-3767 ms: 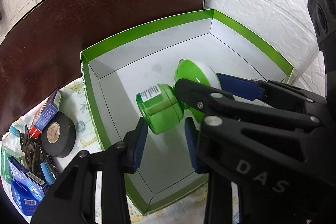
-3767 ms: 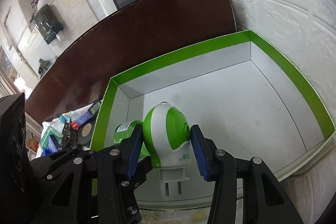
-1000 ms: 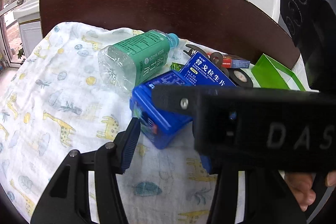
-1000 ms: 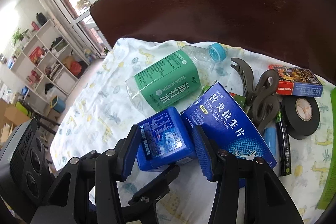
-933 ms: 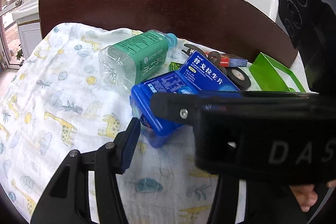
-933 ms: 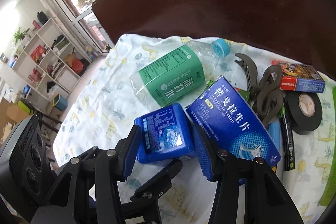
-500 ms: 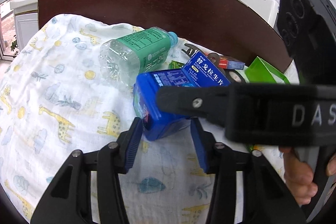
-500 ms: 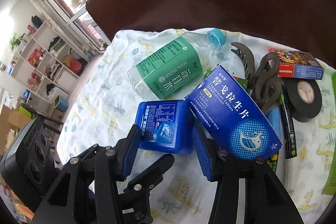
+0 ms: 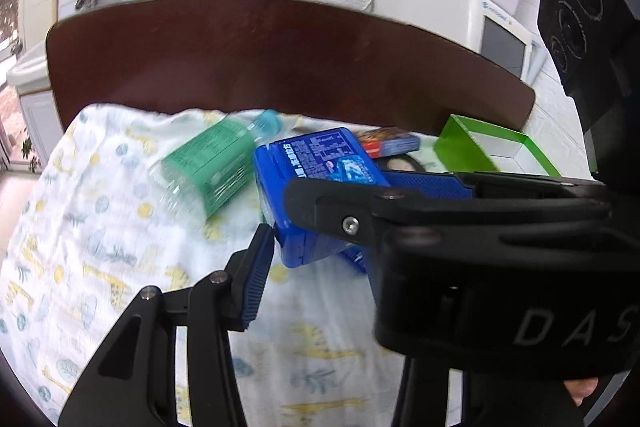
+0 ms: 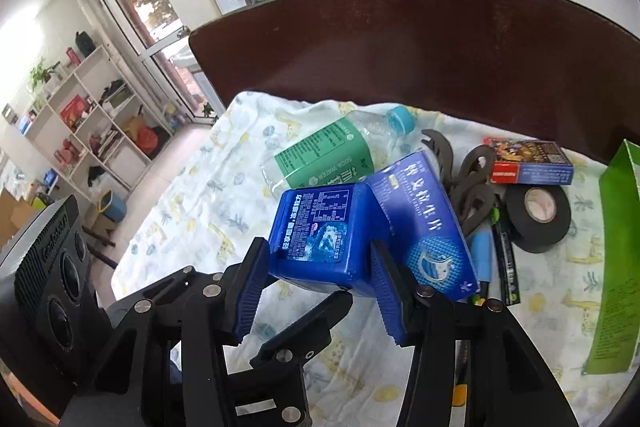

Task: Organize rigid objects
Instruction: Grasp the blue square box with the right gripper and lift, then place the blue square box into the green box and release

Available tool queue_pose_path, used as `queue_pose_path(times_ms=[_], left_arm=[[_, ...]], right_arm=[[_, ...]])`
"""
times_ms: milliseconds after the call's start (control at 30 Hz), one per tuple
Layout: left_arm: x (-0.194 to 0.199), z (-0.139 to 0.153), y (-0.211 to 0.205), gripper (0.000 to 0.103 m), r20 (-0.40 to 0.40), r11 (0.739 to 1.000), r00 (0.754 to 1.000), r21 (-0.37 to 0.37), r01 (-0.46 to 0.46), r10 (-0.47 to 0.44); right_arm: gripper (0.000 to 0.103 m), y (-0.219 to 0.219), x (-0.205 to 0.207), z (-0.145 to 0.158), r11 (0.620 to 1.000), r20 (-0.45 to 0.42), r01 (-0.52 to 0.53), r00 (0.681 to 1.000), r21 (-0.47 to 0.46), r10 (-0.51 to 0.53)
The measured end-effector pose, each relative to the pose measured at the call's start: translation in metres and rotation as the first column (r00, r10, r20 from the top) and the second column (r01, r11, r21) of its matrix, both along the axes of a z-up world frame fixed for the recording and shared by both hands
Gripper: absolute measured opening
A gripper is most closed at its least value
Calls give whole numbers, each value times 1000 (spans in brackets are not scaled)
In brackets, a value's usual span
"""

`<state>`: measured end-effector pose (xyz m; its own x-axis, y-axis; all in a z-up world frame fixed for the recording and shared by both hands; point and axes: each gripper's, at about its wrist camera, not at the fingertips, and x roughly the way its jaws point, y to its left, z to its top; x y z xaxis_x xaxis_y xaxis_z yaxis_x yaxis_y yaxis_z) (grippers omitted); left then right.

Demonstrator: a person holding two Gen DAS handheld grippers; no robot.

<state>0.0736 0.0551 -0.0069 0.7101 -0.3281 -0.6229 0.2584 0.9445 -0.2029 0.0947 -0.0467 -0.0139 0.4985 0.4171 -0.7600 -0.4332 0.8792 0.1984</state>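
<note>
A blue plastic case with a printed label is held between both grippers, lifted off the giraffe-print cloth. My right gripper is shut on its sides. My left gripper is shut on the same blue case from below. A flat blue medicine box lies just right of the case. The green-and-white cardboard box stands at the far right, its green wall at the right edge of the right wrist view.
A green-labelled water bottle lies behind the case. A grey hair claw, a red-and-blue small box, a black tape roll and pens lie to the right. A dark wooden board runs along the back.
The blue case has risen off the cloth, held by both grippers, and tilted. Earlier the green plug-in device was in the box; both grippers have since moved to the pile.
</note>
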Motion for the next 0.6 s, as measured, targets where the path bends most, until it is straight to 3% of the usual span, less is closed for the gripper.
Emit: queue_pose_path(times_ms=[333,600], left_arm=[[2,49,-105,44,97,987,984,73,146,-153],[17,68,-209,44,95,947,948,134,292,-305]], right_arm=[[53,-96,-21,55,988,137,121,981,99,-134],[53,-199,-26,77,946,176,264,939,189,-297]])
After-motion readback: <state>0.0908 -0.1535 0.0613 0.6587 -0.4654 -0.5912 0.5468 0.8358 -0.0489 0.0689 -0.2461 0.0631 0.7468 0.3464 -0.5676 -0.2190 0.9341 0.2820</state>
